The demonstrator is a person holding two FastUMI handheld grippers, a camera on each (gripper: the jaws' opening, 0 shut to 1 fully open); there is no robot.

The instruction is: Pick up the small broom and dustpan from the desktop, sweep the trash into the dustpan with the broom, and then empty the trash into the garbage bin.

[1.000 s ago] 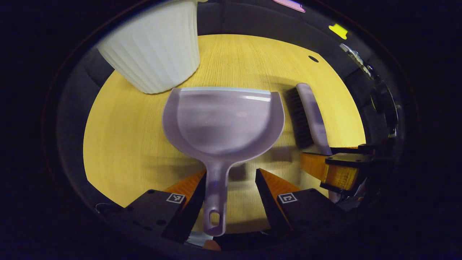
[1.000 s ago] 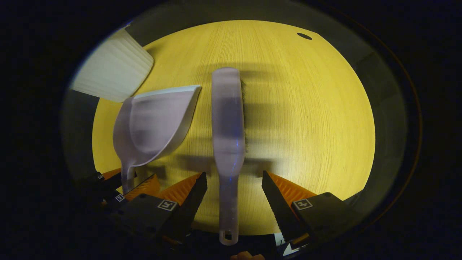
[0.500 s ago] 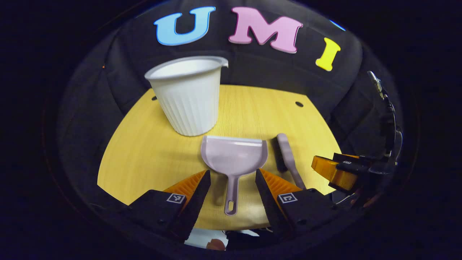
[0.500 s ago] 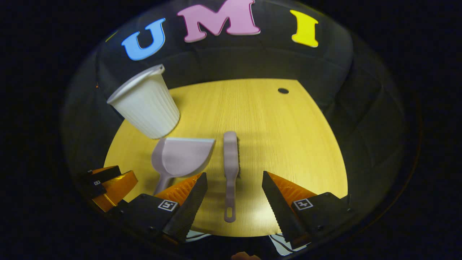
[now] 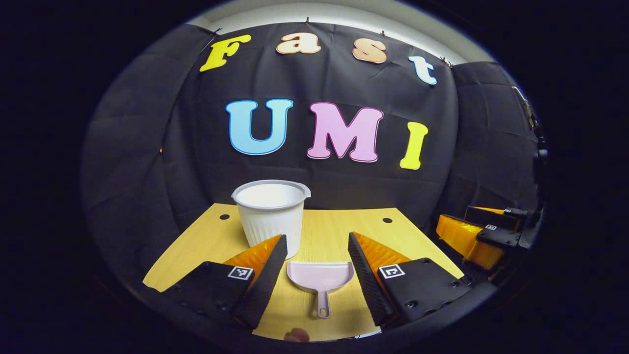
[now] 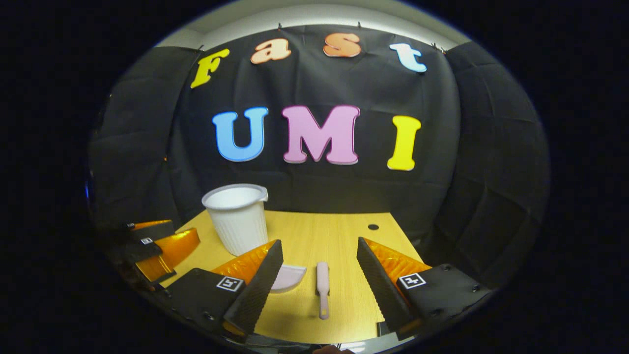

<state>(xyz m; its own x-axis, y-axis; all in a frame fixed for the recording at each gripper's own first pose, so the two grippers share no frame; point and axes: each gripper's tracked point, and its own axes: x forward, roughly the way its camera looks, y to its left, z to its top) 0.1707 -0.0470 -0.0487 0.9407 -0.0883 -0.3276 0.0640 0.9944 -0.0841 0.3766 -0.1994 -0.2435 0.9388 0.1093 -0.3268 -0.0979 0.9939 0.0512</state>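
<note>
Pale dustpan (image 5: 320, 278) on desktop (image 5: 206, 239) between left claw's (image 5: 317, 246) parted fingers

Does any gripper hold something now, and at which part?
Nothing is held. The left gripper and right gripper are open above the table; the dustpan and broom lie untouched.

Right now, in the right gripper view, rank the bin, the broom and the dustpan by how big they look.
1. garbage bin, clearly largest.
2 and 3. broom and dustpan: unsure, since the right gripper's finger hides much of the dustpan.
</note>
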